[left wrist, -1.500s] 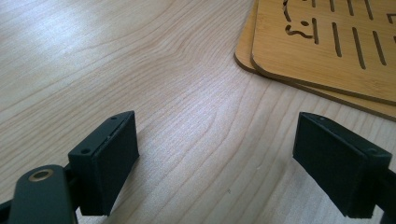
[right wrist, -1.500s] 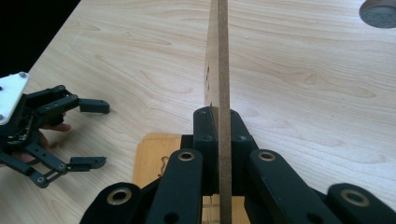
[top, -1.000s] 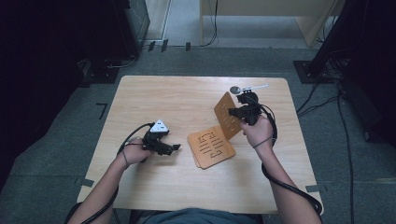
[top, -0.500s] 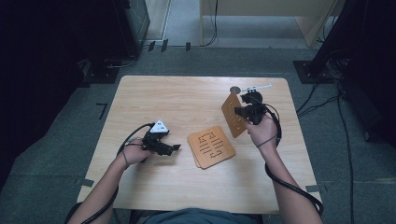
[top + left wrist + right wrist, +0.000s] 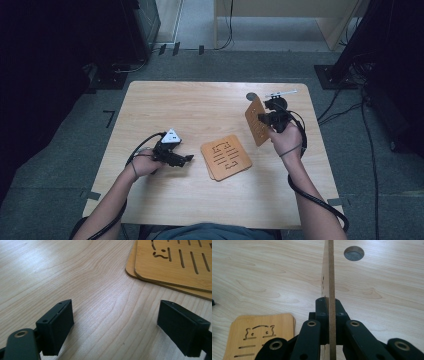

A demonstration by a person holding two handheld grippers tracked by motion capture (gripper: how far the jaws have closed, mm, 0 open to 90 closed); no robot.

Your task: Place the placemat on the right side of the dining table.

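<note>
A stack of two thin wooden coasters [image 5: 226, 157] with cut-out slots lies flat in the middle of the table; its corner shows in the left gripper view [image 5: 175, 262] and in the right gripper view [image 5: 259, 337]. My right gripper [image 5: 270, 118] is shut on a third wooden coaster [image 5: 256, 121], held on edge above the right part of the table. In the right gripper view that coaster [image 5: 328, 272] stands edge-on between the closed jaws [image 5: 329, 312]. My left gripper [image 5: 186, 159] rests low on the table left of the stack, open, with nothing between its fingers [image 5: 60, 327].
The light wooden table [image 5: 200, 110] has a round grey cable hole [image 5: 251, 96] near its back right, also seen in the right gripper view [image 5: 354, 253]. A small white-and-dark tool [image 5: 280, 93] lies beside it. Dark equipment and cables surround the table on the floor.
My right hand has raised the held coaster from leaning against the stack and turned it more upright, carrying it right and slightly back. The left gripper has stayed put.
</note>
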